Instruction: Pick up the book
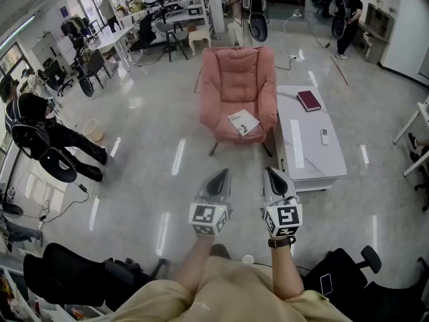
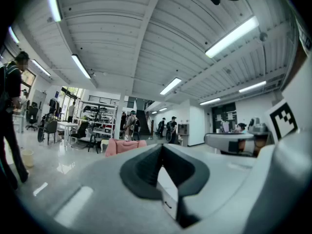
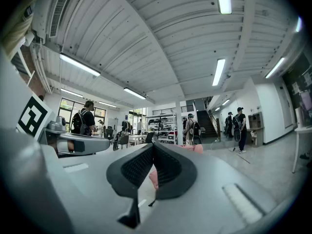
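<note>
A pale book (image 1: 243, 122) lies open-face on the seat of a pink armchair (image 1: 238, 89) ahead of me. A dark red book (image 1: 308, 100) rests at the far end of the low white table (image 1: 315, 163) to the chair's right. My left gripper (image 1: 220, 178) and right gripper (image 1: 273, 175) are held level side by side, well short of the chair, both shut with nothing in them. The left gripper view shows its closed jaws (image 2: 162, 146) and the pink armchair (image 2: 119, 146) far off. In the right gripper view the shut jaws (image 3: 153, 145) point at the armchair (image 3: 196, 149).
A white remote (image 1: 324, 136) lies on the table. A person (image 1: 40, 136) bends at the left, and others (image 1: 347, 17) stand at the back. Black office chairs (image 1: 70, 274) flank me at the bottom. Desks and gear (image 1: 157, 15) fill the far left.
</note>
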`<state>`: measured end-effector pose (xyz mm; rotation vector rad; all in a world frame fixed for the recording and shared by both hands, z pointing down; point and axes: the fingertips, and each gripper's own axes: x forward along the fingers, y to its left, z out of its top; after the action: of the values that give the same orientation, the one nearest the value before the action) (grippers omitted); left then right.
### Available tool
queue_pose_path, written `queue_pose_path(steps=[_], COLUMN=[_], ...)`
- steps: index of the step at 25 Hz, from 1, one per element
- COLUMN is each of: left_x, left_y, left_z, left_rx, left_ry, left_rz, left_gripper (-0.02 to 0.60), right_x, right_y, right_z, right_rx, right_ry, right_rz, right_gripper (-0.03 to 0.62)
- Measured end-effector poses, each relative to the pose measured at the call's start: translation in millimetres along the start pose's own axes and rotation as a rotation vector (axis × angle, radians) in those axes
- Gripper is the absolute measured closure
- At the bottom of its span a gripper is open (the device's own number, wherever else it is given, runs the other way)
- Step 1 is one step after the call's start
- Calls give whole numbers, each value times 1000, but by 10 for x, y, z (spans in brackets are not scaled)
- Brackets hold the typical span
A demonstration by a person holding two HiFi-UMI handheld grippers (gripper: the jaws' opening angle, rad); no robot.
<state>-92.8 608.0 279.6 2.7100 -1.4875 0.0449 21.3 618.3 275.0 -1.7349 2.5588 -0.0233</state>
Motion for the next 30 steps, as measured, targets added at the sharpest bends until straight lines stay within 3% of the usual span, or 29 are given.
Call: queue_pose_path(steps=[12,22,30], left_x=[434,1539,2305], left_y=[209,782,1259], left_z=[-224,-45,113], left_rx=[-78,-117,-215], left_ry=[35,-10,-34], left_rz=[27,-54,-127], left_gripper=[577,577,577], right_x=[364,1394,2203], right_y=[-169,-471,-646], right_z=[-153,-69,18], right_rx=[-6,-42,-46], right_ry=[41,84,79], right_rz=[65,51,31], right_gripper=[586,586,588])
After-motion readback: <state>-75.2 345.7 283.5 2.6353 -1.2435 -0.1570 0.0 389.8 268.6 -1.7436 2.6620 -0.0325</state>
